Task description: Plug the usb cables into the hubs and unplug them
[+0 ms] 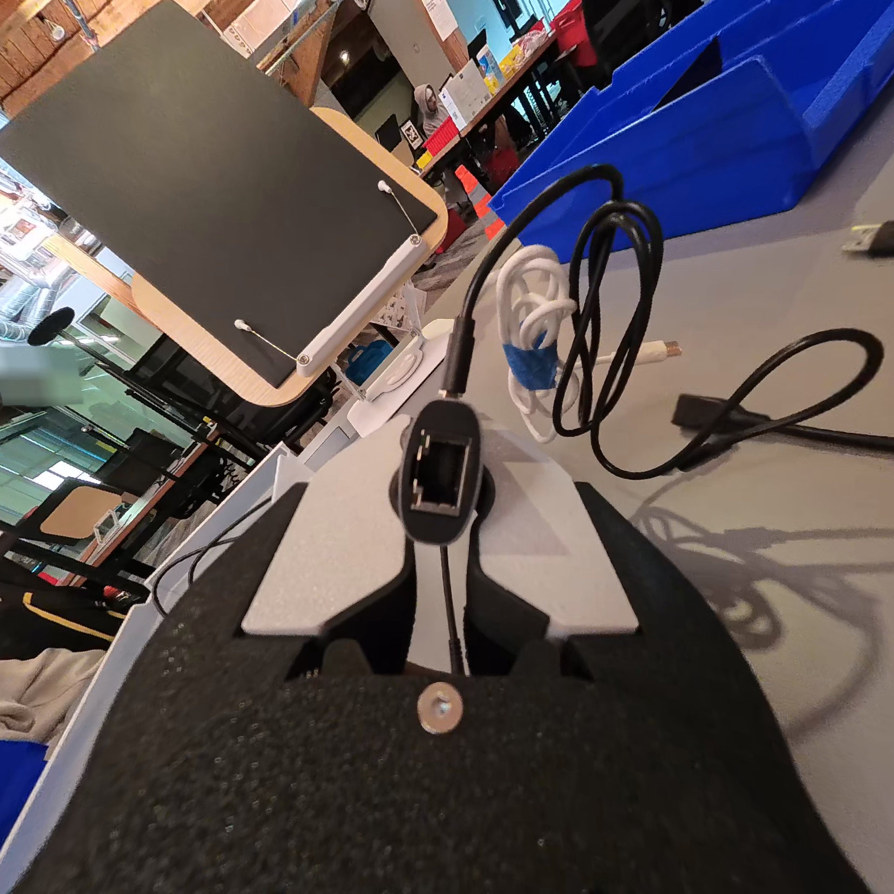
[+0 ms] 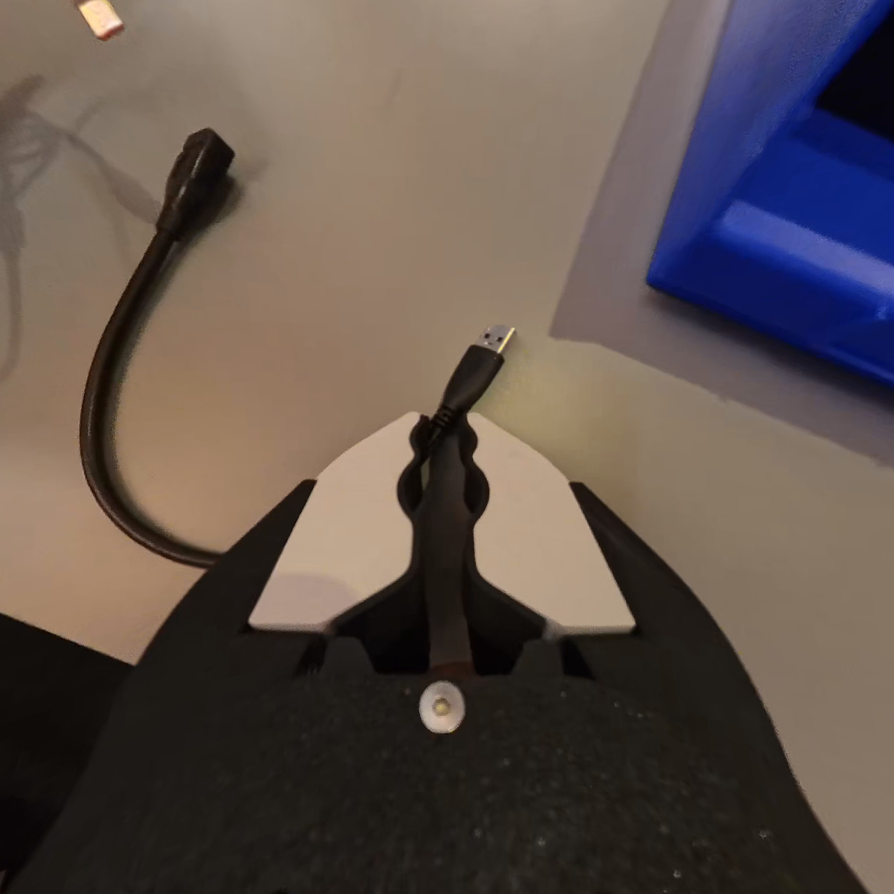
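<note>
In the left wrist view my left gripper [image 1: 442,488] is shut on a dark hub [image 1: 441,479], held on end so its network socket faces the camera. A black plug [image 1: 457,355] of a looped black cable [image 1: 609,334] stands in the hub's far end. In the right wrist view my right gripper [image 2: 442,435] is shut on a black USB cable just behind its plug [image 2: 476,370]. The metal tip points away over the grey table [image 2: 387,193]. A thicker black cable with a socket end [image 2: 198,169] lies to the left.
A white coiled cable [image 1: 532,329] bound with blue tape lies behind the black loops. Blue bins [image 1: 701,145] stand at the table's far right, and one shows in the right wrist view [image 2: 783,193]. Another black connector [image 1: 696,411] lies at the right. A tilted board on a stand [image 1: 193,203] is beyond the table's left edge.
</note>
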Motion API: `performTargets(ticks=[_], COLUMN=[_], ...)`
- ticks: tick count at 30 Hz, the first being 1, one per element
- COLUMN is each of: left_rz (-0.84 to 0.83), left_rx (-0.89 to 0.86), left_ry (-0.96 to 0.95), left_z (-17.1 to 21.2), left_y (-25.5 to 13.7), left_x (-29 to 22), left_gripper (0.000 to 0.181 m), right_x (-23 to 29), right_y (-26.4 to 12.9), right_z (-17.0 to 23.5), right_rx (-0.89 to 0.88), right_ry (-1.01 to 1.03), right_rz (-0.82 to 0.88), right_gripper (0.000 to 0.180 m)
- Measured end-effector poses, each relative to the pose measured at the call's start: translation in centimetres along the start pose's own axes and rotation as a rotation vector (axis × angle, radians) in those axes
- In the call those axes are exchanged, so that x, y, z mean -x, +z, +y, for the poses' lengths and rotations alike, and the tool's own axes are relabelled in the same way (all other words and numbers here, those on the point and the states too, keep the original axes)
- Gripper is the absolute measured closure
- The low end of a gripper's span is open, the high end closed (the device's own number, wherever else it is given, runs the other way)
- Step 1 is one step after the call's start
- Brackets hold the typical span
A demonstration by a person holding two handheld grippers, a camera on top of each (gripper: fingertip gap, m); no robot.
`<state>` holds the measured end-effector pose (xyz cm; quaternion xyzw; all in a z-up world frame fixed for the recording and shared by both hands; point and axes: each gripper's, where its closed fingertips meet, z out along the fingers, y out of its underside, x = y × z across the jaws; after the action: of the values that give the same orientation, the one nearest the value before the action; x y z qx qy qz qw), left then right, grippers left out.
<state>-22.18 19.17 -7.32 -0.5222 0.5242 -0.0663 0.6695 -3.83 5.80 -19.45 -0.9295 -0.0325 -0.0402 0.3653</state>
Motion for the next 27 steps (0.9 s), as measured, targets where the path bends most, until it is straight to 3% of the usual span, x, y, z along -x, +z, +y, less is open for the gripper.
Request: performTargets(ticks=[3, 9, 11, 13, 17, 19, 21, 23, 27], left_rz=[0.007, 0.048, 0.043, 0.033, 0.029, 0.025, 0.013, 0.001, -0.014], left_rx=[-0.011, -0.171, -0.157, -0.155, -0.129, -0.119, -0.113, -0.105, -0.097], left_ry=[-0.002, 0.067, 0.106, 0.138, 0.159, 0.146, 0.146, 0.148, 0.139], left_z=[0.0, -1.9, -1.9, -1.8, -1.3, -1.1, -1.0, -0.8, -0.2], left_y=[0.0, -0.8, -0.8, -0.8, -0.6, -0.7, -0.8, -1.0, -1.3], left_x=[0.0, -0.5, -0.6, -0.8, -0.9, -0.7, -0.4, -0.1, 0.6], left_gripper=[0.163, 0.163, 0.163, 0.163, 0.163, 0.163, 0.163, 0.163, 0.163], right_x=[0.9, 3.3, 3.3, 2.6, 2.3, 2.6, 2.7, 2.9, 2.7], right_y=[0.6, -0.8, -1.5, -1.0, 2.8, 4.8, 6.0, 6.3, 6.4], right_z=[-0.7, -4.5, -6.5, -8.1, -7.8, -7.6, -8.3, -9.1, -10.9], right_rx=[0.016, 0.025, 0.004, 0.004, 0.125, 0.167, 0.135, 0.08, -0.122], right_ry=[-0.077, 0.145, 0.108, -0.027, -0.492, -0.582, -0.612, -0.577, -0.413], right_rz=[-0.146, -0.74, -0.797, -0.706, -0.516, -0.489, -0.438, -0.397, -0.316], right_gripper=[0.17, 0.171, 0.171, 0.171, 0.171, 0.171, 0.17, 0.153, 0.151])
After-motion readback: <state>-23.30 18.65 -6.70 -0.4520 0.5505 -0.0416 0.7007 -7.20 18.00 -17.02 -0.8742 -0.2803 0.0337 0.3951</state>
